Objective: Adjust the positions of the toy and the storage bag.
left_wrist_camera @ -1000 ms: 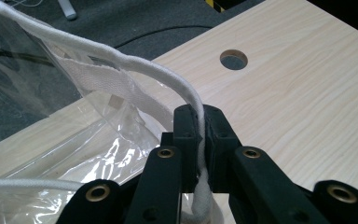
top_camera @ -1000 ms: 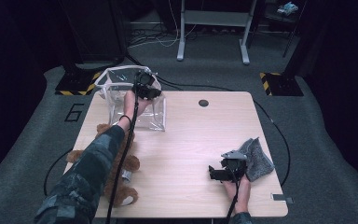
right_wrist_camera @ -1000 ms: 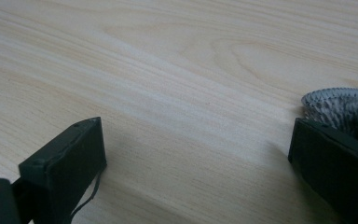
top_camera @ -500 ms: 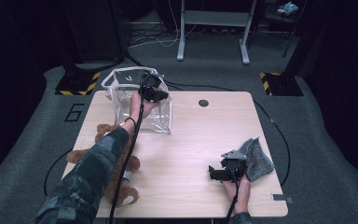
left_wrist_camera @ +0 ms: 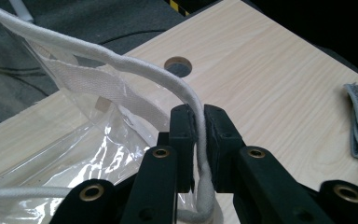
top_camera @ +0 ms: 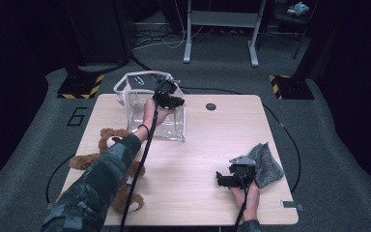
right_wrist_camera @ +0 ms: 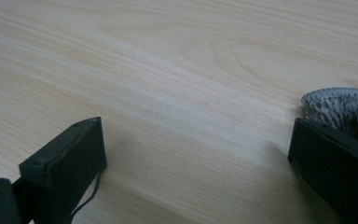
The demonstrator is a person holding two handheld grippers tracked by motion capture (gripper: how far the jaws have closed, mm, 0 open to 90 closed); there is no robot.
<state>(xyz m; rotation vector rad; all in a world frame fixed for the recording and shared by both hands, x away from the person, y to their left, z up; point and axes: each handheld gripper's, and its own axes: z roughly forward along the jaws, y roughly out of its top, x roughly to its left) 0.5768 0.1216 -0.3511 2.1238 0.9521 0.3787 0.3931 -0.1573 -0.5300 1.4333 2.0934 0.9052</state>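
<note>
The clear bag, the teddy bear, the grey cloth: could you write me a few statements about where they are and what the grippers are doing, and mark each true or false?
1. The left gripper pinches the clear bag's white cord. True.
2. The right gripper is clamped on the grey cloth. False: its jaws stand wide open, the cloth beside one jaw.
3. The teddy bear sits inside the bag. False: it lies on the table, outside it.
4. The table has a round hole. True.

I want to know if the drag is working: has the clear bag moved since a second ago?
Yes. The clear bag, its cord held in the left gripper, has slid right, toward the table's hole.
</note>
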